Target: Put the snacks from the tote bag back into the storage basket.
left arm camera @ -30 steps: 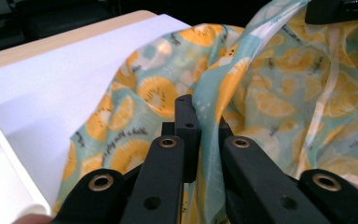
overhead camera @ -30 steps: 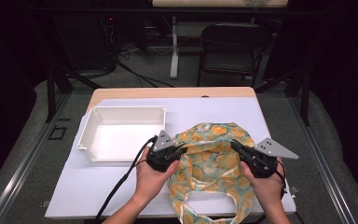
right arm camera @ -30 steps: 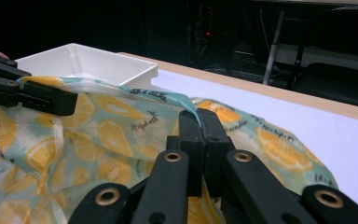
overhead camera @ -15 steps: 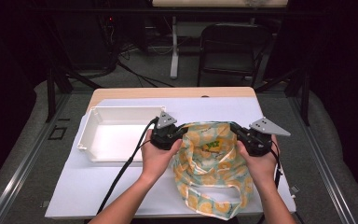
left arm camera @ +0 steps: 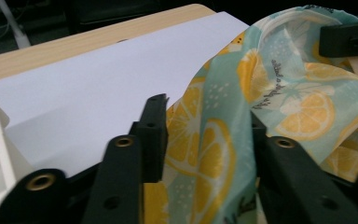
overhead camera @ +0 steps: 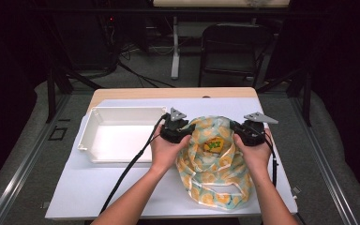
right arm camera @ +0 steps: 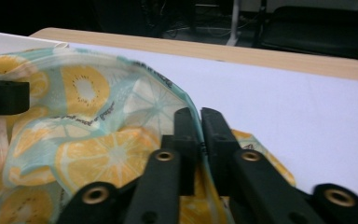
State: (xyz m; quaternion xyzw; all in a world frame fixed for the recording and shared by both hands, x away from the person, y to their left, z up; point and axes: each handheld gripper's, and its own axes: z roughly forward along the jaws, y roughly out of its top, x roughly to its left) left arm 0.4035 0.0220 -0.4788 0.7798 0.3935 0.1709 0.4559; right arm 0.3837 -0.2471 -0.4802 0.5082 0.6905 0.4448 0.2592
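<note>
**Both grippers on the citrus-print bag, mouth held between them**

I've got a gripper in each hand, both at the top of the fruit-print bag (overhead camera: pixel 215 164). Bag sits on the white sheet (overhead camera: pixel 122 187) covering the table (overhead camera: pixel 168 93), right of center, w/ its lower part lying flat toward me and the top edge lifted between my two grippers.

Left gripper (overhead camera: pixel 183 136): on the bag's left edge. In the left gripper view the fabric (left arm camera: pixel 205 158) runs up between my jaws, but there's a wide gap btw them – left jaw is clear of the cloth, cloth lies against the right one. Can't tell if that counts as a real pinch; jaws look spread, not clamped.

Right gripper (overhead camera: pixel 236 127): on the bag's right edge. In the right gripper view (right arm camera: pixel 200 126) the jaws are nearly together w/ the thin rim of the bag (right arm camera: pixel 98 121) pinched in the slit btw them. So clamped on the rim.

Bag pattern: orange/lemon slices on pale teal, small black script along the hem. Inside the opening, in the high view, smth yellow-green w/ dark marks – too small to make out.

White tray (overhead camera: pixel 122 136) is just left of my left gripper, on the same sheet, near the bag but not touching it. Left gripper's cable (overhead camera: pixel 131 164) trails across the tray's front corner toward me.
</note>
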